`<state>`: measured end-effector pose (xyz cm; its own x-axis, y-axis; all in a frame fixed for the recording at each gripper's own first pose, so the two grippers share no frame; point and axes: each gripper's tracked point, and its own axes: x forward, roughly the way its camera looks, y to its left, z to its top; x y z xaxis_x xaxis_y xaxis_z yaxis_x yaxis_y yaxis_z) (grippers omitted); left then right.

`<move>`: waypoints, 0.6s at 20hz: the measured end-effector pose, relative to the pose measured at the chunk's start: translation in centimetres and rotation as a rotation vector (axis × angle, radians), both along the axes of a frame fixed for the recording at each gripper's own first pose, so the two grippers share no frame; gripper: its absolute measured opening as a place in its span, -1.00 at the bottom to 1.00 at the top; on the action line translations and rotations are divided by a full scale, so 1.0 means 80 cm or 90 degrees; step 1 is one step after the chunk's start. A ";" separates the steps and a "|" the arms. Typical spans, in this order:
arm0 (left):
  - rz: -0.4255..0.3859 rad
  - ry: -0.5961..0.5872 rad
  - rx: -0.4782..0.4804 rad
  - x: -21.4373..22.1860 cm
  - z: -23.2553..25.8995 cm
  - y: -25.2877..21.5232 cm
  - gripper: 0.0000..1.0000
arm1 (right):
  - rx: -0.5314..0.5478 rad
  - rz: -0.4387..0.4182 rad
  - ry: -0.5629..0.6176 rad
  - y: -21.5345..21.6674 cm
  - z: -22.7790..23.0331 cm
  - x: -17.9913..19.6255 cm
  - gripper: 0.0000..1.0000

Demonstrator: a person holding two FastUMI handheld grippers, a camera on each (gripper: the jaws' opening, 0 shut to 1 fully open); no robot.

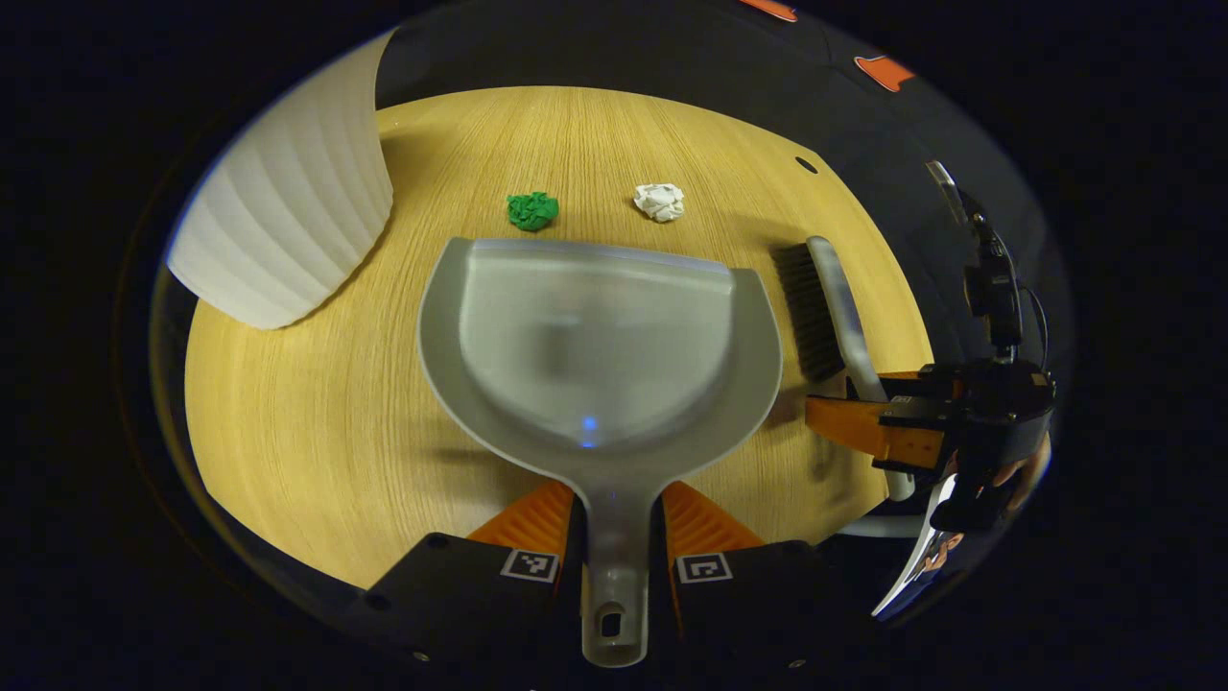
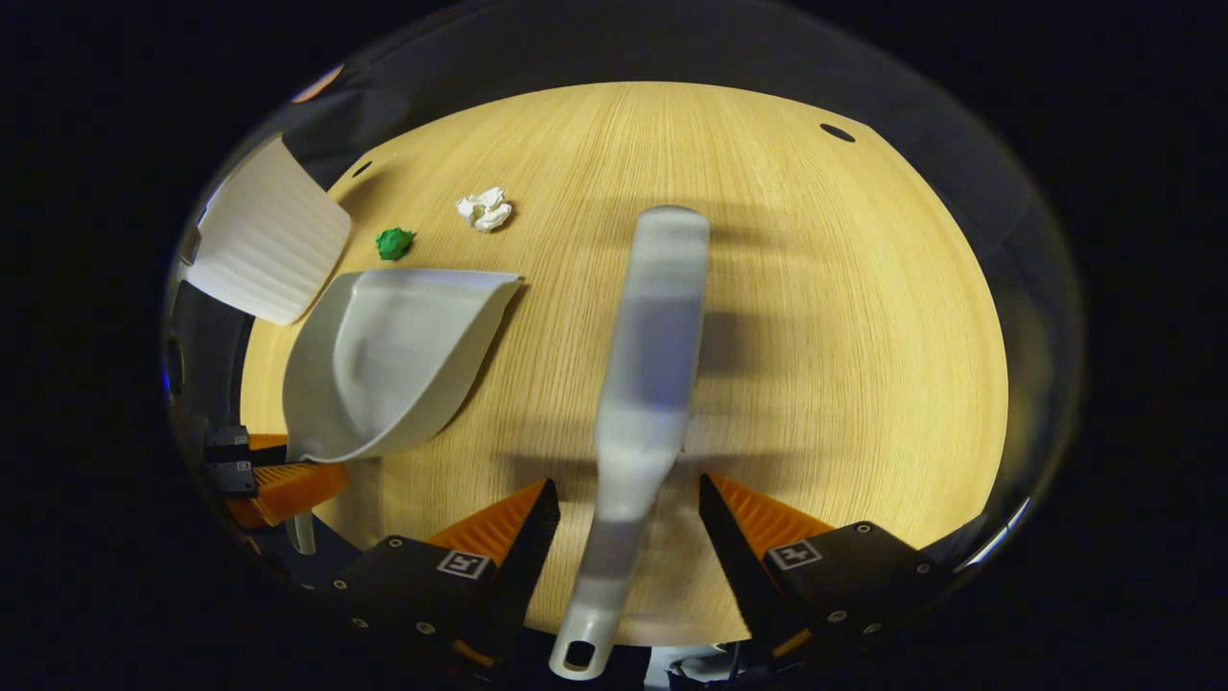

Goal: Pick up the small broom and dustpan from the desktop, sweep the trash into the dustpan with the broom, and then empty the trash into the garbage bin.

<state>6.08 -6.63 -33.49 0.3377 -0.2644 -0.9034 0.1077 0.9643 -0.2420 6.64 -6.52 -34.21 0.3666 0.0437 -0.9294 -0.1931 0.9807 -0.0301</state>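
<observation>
one grey dustpan [image 1: 595,355] lies flat on the counter [image 1: 288,422], its open lip facing two scraps of trash: one green wad [image 1: 532,210] and one white wad [image 1: 660,202], well apart from each other and both just beyond the lip. the pan's handle runs back between the orange fingers [image 1: 526,518] of the left tongs [image 1: 616,537], which are pressed in against both sides of it, pinching the handle. one broom [image 2: 641,403] lies on the counter to the right of the pan; in the left gripper view its dark bristles [image 1: 808,312] face the pan and its pale back faces away. in the right gripper view the broom's back points away along the counter and its handle, with a hanging hole at the end, passes between the right tongs [image 2: 628,523]. those tongs stand spread, with a clear gap on each side of the handle, so neither finger [image 2: 504,528] touches it. the left gripper view shows the right tongs at the counter's right edge, around the broom's handle, with part of a hand [image 1: 1012,472] behind. one white ribbed bin [image 1: 288,211] stands at the far left of the counter, near the green wad and beside the pan's left edge. two small dark holes [image 2: 838,132] mark the counter's far corners in the right gripper view.
</observation>
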 end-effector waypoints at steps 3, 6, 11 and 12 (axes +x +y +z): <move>-0.011 -0.007 0.013 0.002 0.002 0.004 -0.39 | -0.011 0.000 0.019 0.003 -0.005 -0.003 0.15; -0.019 -0.008 0.013 0.000 0.006 0.004 -0.39 | -0.024 0.016 -0.002 -0.005 0.001 0.003 -0.47; -0.048 -0.024 0.026 -0.010 -0.004 0.000 -0.39 | -0.027 0.044 -0.043 -0.004 0.007 0.015 -0.63; -0.054 -0.026 0.027 -0.012 -0.005 0.002 -0.39 | -0.020 0.045 -0.053 -0.001 0.010 0.018 -0.63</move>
